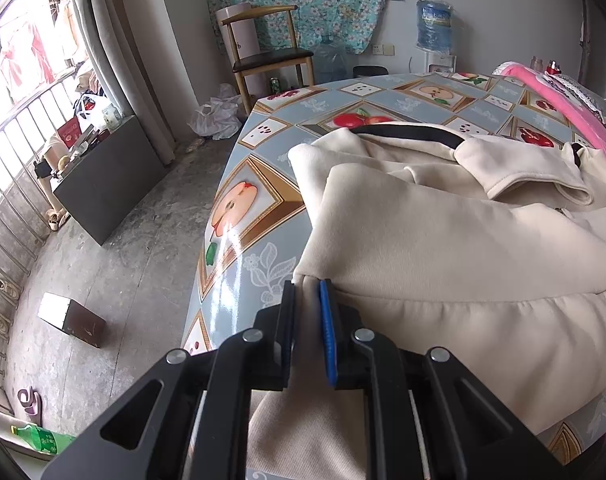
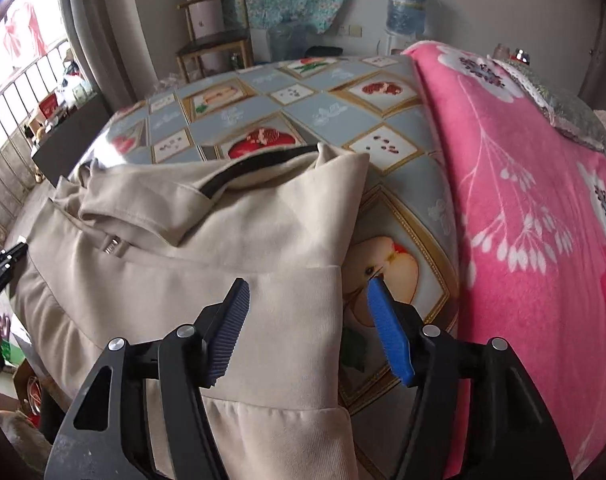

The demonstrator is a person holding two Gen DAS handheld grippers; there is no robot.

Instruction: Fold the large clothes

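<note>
Your right gripper [image 2: 307, 304] hangs with jaws apart and empty astride the right side edge of the cream jacket [image 2: 207, 248] on the desk [image 2: 331, 116], while your left gripper [image 1: 307, 300] clamps its left edge.

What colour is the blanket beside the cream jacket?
The blanket is bright pink with white flowers; the right wrist view shows it best.

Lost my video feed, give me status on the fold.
Left gripper shut on cream jacket edge. Right gripper open over jacket's other edge, gripping nothing. Pink blanket alongside, not obstructing.
</note>
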